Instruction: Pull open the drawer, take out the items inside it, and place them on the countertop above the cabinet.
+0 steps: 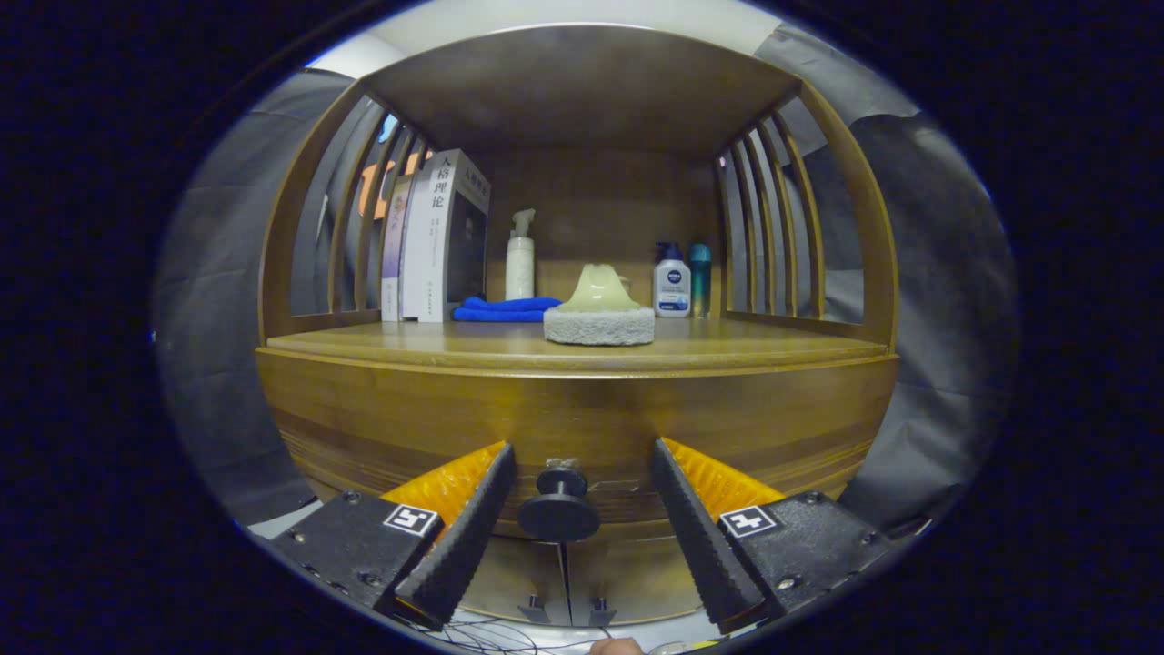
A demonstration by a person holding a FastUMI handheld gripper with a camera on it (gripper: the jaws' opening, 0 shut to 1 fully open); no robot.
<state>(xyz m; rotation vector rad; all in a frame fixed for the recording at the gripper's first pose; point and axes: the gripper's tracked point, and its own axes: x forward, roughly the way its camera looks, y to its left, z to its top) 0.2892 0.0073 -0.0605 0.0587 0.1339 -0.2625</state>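
Gripper (582,464) spread wide, gripping nothing; round dark knob (558,508) sits between fingers, clear gap either side. Drawer (573,428) front closed, flush under countertop (473,344). On countertop: scrubbing pad with pale handle (599,314) near front edge, blue cloth (505,308) behind it, books (436,236) upright beside slatted side, white pump bottle (520,259) at back, two small bottles (682,279) toward other side

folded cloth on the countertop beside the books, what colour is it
Bright blue. The folded cloth shows best in the gripper view, beyond the open fingers.
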